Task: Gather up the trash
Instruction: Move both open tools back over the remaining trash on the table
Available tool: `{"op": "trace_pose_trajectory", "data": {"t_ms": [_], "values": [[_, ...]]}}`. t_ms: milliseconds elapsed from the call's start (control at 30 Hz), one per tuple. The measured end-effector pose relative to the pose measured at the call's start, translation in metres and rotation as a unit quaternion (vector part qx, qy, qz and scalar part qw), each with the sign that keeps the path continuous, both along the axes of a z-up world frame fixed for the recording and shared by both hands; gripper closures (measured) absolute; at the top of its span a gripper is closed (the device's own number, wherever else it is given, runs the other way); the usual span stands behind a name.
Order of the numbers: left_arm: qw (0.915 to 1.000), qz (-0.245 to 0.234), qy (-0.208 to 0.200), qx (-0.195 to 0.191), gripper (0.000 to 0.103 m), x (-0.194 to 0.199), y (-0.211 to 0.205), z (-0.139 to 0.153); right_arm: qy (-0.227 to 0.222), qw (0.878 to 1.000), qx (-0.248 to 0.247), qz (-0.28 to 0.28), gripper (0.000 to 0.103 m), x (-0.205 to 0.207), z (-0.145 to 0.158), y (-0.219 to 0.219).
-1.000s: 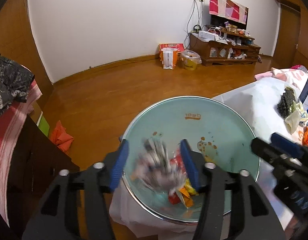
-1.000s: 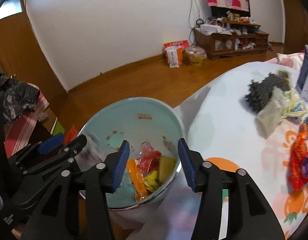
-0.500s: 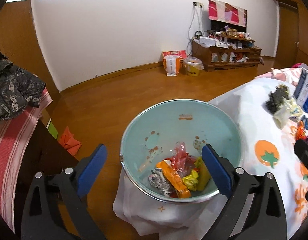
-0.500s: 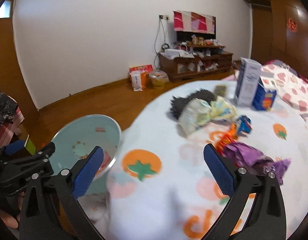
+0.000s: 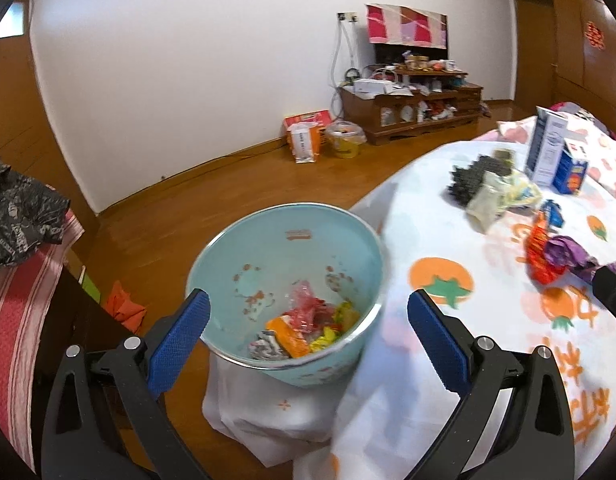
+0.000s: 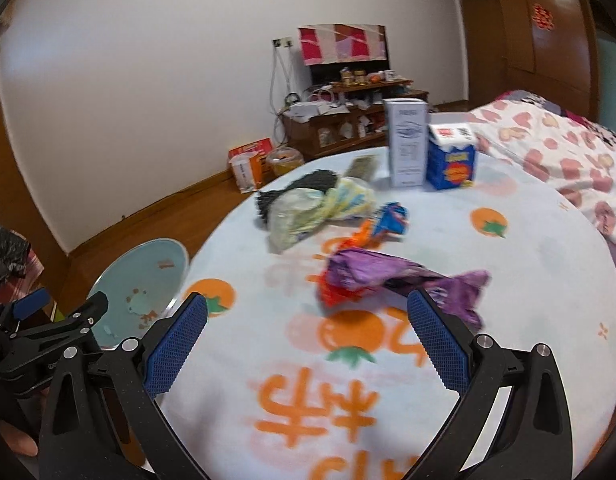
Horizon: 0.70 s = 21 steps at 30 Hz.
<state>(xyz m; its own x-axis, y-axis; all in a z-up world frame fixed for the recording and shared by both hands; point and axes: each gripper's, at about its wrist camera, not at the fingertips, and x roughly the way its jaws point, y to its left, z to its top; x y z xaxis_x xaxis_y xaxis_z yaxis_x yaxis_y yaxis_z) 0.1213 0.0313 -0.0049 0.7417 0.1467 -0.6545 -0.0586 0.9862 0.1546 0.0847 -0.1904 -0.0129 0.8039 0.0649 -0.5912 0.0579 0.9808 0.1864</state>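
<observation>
Now both grippers' jaws gape empty.

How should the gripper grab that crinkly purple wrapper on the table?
Grip the purple wrapper across its bunched, thick left end, coming down from above with the open right gripper. It lies flat on the tablecloth, and its right end fans out thin, so that end would probably slip.

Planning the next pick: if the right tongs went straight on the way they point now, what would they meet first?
Most likely the purple wrapper, crumpled on the tablecloth just ahead of the open, empty right tongs. Depth is unclear, so bare cloth might come first.
</observation>
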Motion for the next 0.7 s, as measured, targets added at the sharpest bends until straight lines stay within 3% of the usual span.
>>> {"op": "trace_pose_trajectory", "data": {"t_ms": [400, 467, 567, 700], "values": [[0.9969, -0.07, 0.034, -0.006, 0.006, -0.015, -0.053, -0.021, 0.033, 0.998, 0.007, -0.053, 0.006, -0.029, -0.02, -0.064], [0.9956, -0.083, 0.045, -0.004, 0.007, -0.016, -0.062, -0.029, 0.037, 0.998, 0.003, -0.057, 0.008, -0.031, -0.024, -0.074], [0.9929, -0.103, 0.059, -0.007, 0.007, -0.016, -0.073, -0.037, 0.048, 0.997, -0.007, -0.056, 0.022, -0.024, -0.029, -0.084], [0.9924, -0.108, 0.06, 0.002, 0.008, -0.015, -0.079, -0.04, 0.063, 0.997, -0.029, -0.039, 0.023, 0.001, -0.03, -0.09]]}}
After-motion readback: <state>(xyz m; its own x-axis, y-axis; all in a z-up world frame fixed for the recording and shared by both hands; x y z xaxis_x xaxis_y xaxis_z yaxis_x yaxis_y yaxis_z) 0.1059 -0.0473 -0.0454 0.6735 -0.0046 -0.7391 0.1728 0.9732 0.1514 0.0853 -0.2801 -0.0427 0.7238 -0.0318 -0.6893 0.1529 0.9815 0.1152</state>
